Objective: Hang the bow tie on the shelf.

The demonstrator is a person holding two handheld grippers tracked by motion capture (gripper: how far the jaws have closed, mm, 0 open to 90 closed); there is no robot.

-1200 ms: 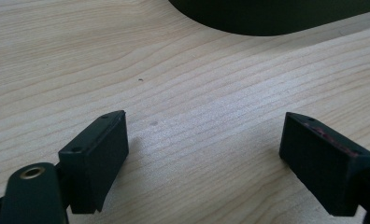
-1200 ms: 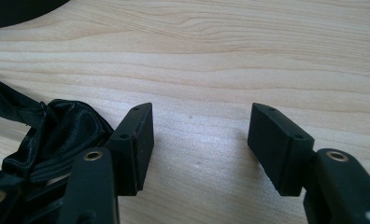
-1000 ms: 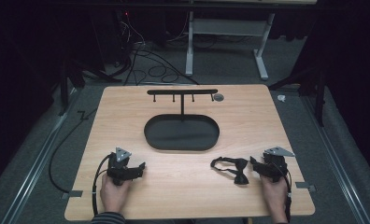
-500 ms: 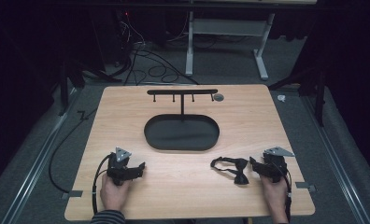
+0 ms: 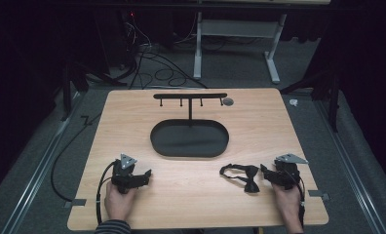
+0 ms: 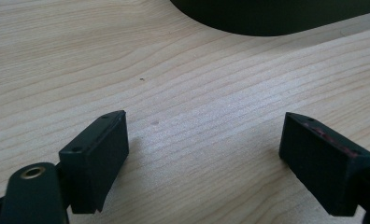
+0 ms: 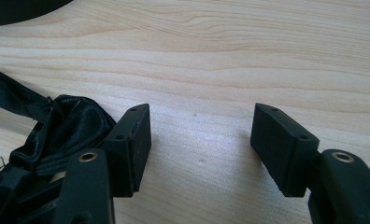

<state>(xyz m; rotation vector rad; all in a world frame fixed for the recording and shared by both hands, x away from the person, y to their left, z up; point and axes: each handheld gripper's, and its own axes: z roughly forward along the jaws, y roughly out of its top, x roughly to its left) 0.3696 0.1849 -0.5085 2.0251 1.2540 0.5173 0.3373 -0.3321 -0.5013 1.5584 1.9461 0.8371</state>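
Near edge: bow tie (image 5: 244, 176) flat on worktop (image 5: 191, 195), just beside my right gripper (image 7: 202, 140)
Grippers: both wide, empty; left gripper (image 6: 204, 154) idle
Next: I'd slide R jaws round knot; pinch centre, not strap

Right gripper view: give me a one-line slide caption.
Open right tool resting low over the wooden table, a black satin bow tie lying just outside one jaw, nothing between the jaws.
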